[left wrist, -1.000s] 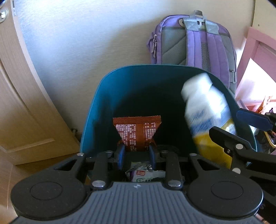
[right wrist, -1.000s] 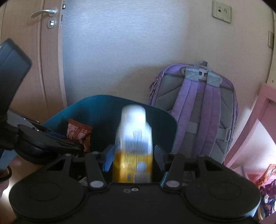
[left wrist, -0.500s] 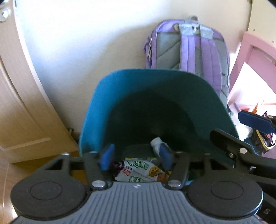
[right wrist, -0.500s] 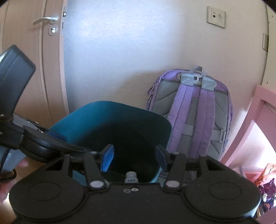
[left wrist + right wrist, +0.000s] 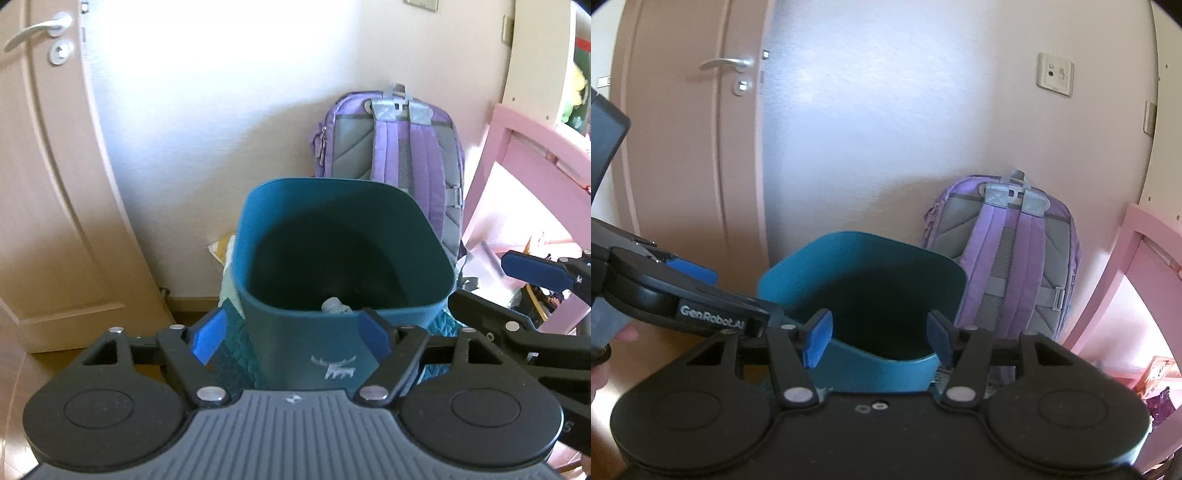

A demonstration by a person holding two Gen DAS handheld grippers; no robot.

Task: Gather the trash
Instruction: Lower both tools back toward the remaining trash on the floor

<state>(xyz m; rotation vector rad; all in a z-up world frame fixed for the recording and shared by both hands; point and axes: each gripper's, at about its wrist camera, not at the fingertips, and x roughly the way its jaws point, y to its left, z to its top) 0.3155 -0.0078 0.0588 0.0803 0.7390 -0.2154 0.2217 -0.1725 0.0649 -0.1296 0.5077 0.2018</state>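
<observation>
A teal trash bin point(image 5: 343, 325) with a pale animal logo stands on the floor against the wall. Inside it, near the front rim, the white cap end of a bottle point(image 5: 334, 306) shows. My left gripper point(image 5: 291, 334) hangs open in front of the bin, level with its front wall, holding nothing. In the right wrist view the same bin point(image 5: 871, 363) sits just beyond my right gripper point(image 5: 877, 338), which is also open and empty. The right gripper point(image 5: 532, 271) also shows at the right edge of the left wrist view. The bin's bottom is dark.
A purple backpack point(image 5: 391, 140) leans on the wall behind the bin. A wooden door point(image 5: 48, 184) with a metal handle is at the left. Pink furniture point(image 5: 517, 155) stands at the right. A teal quilted cloth point(image 5: 236, 354) lies around the bin's base.
The orange wrapper left my left gripper and the bottle left my right gripper; both dropped into the bin. Both grippers opened and pulled back and up from the bin.
</observation>
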